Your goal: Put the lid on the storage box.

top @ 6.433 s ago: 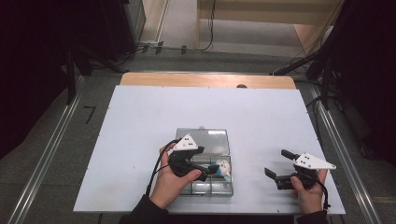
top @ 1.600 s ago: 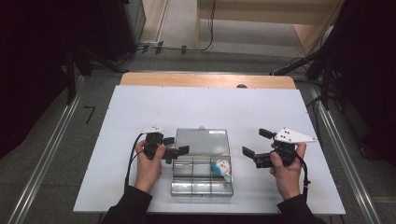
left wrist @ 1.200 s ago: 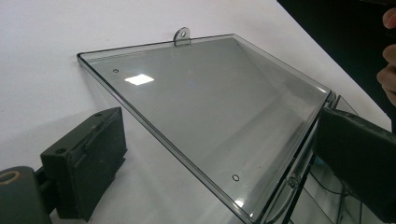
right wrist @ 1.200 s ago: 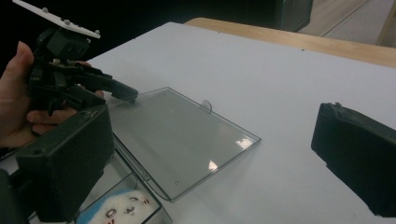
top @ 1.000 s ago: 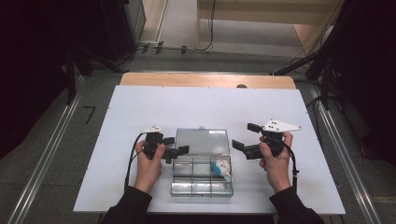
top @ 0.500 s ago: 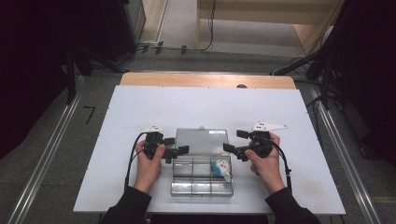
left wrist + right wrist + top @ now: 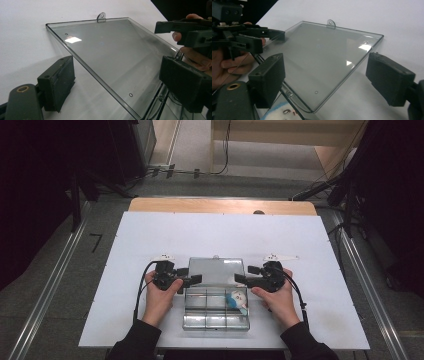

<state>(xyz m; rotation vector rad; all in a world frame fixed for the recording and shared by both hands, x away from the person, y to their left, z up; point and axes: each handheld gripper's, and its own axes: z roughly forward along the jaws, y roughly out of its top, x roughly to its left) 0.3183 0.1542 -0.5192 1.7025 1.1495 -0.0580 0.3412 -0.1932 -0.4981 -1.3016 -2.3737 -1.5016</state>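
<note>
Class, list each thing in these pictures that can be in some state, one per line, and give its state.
Clear plastic compartment box: open.
Transparent hinged lid: swung back, tilted above the white table.
Small blue-and-white toy: lying in one compartment.
Left gripper: open, straddling the lid's edge.
Right gripper: open, straddling the opposite edge.

Black left gripper (image 7: 192, 280), black right gripper (image 7: 241, 277), trailing cables, dark sleeves.

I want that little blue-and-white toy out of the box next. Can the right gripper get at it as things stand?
Probably yes. The lid lies swung open away from the person, leaving the toy uncovered in its compartment, and the right gripper, jaws apart at the lid's edge, has nothing between it and the toy.
</note>
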